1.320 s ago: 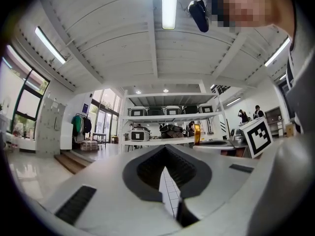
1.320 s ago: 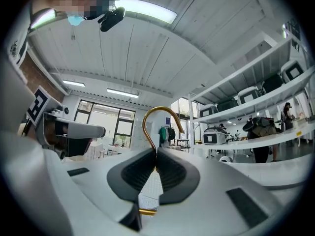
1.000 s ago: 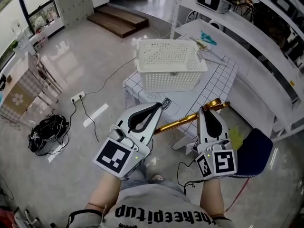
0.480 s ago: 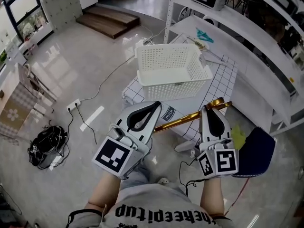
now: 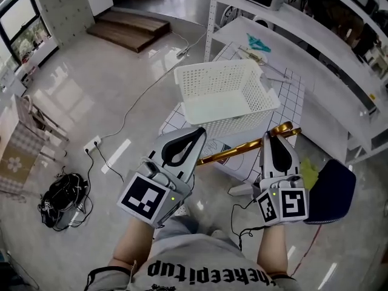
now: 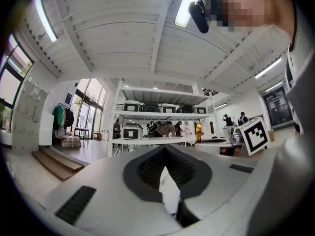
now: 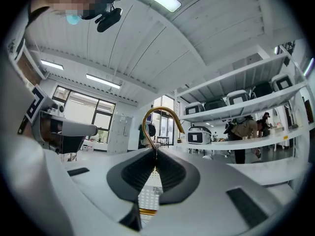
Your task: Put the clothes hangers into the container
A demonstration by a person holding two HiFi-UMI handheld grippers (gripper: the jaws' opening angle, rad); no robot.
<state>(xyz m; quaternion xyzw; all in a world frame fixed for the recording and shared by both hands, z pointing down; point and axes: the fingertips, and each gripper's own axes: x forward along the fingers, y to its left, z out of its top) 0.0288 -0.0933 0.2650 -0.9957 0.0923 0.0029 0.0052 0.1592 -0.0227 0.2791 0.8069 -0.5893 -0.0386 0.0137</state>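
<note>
With right tongs (image 5: 272, 138) clamped on the gold metal clothes hanger (image 5: 239, 151) near its hook, left tongs (image 5: 198, 133) closed empty, carry level over the white perforated plastic basket (image 5: 225, 123) rim, then lower.

Small table (image 5: 287, 103) w/ grid cloth: white perforated basket (image 5: 212, 70) on top. Floor (image 5: 91, 96): power strip (image 5: 92, 144).

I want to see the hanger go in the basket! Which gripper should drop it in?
Probably the right. The right gripper is shut on the gold hanger by its hook, near the white basket. The left gripper is shut with nothing between its jaws.
</note>
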